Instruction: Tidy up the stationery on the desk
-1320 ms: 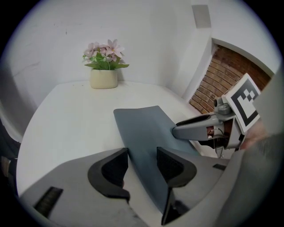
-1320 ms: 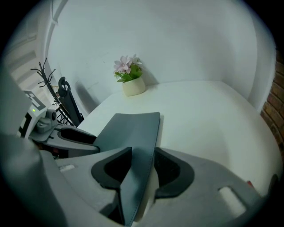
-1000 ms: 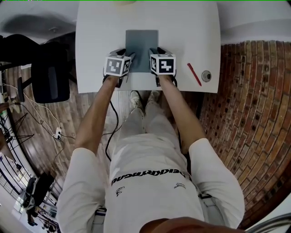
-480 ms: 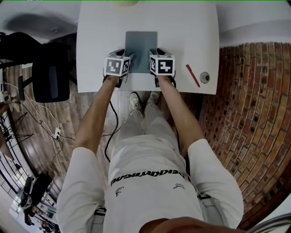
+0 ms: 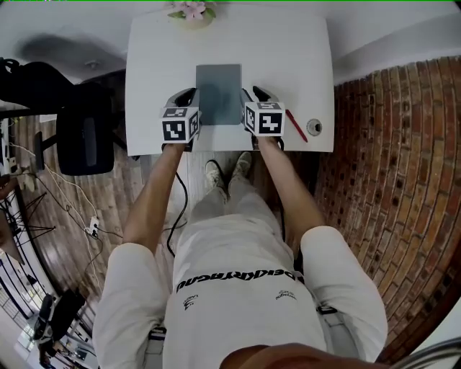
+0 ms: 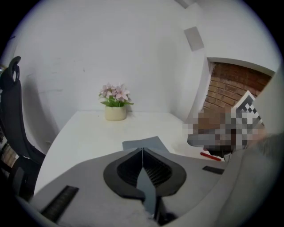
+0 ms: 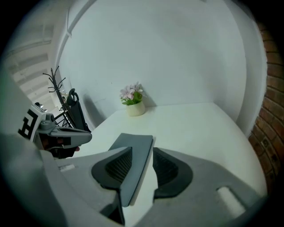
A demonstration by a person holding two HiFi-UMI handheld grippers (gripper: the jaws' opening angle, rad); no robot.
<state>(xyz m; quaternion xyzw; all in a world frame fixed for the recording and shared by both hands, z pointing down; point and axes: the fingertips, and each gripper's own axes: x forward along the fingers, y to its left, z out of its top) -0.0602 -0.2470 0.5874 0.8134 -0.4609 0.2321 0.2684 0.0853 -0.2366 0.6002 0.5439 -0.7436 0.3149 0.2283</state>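
So, closest to the person first. The left tool (image 6: 142,150) has just snapped nearly shut, and a thin grey sliver of the notebook (image 5: 219,90) is pinched between its pads, maybe only the cover, I can't tell. The right tool (image 7: 143,150) has just closed a touch too, but it sits much wider because it has the notebook's full thickness between its pads. It looks clamped on. Both bite the notebook's near edge, one at each near corner.

The notebook runs away from the tools toward the middle of the white tabletop (image 5: 155,65). From the right gripper view its near end seems to be tipped up off the surface, though I wouldn't swear to it.

Just right of the notebook, past the right tool, there's a red pen (image 5: 296,125), with a small round thing (image 5: 314,127) beside it on the side away from the notebook. Well beyond the notebook's far edge sits a flower pot (image 5: 191,12).

My read is that we're at the grab-the-notebook step, with the pen not dealt with yet. The next move needs both tools to rise and travel together so it stays level. If the left one only has the cover, the notebook could flop open, so go easy.
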